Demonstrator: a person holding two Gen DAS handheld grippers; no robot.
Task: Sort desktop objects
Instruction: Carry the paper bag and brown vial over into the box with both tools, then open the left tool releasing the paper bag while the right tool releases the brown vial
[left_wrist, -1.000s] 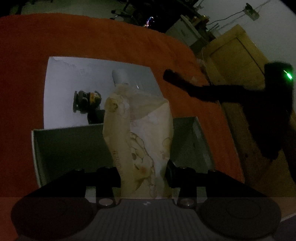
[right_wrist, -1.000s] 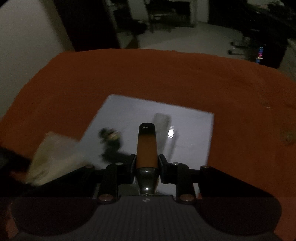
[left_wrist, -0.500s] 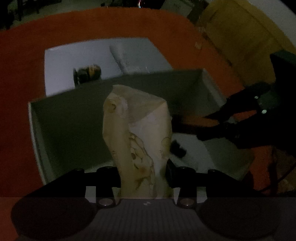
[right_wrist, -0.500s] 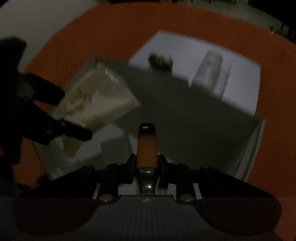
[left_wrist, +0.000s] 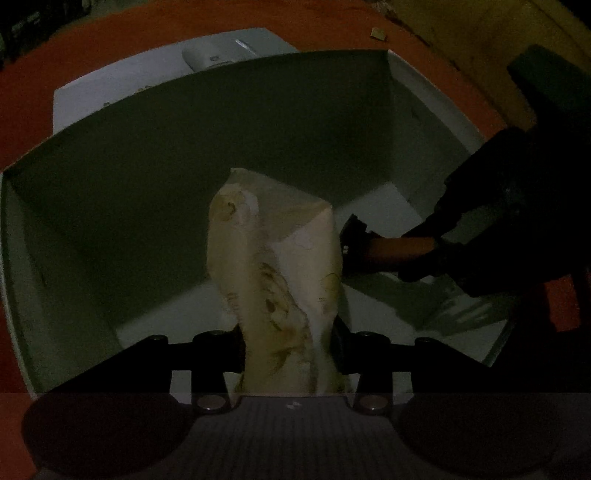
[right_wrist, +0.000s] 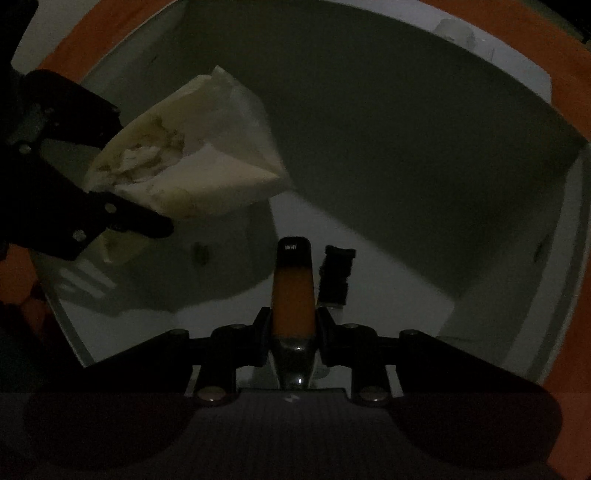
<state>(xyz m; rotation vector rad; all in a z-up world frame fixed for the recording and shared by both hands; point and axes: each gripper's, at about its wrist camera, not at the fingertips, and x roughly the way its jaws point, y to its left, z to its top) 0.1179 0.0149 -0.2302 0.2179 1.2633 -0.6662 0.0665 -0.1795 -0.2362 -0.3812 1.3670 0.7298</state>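
cream printed packet (left_wrist: 280, 280), orange tube (right_wrist: 293, 295), grey box (left_wrist: 147, 155).

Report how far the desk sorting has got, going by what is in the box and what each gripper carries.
Done: a small black item already lies on the box floor. In hand: the left gripper holds a cream snack packet down inside the box, and the right gripper holds an orange stick over the floor; neither is released. Left: a clear packet lies on the white sheet beyond the box.
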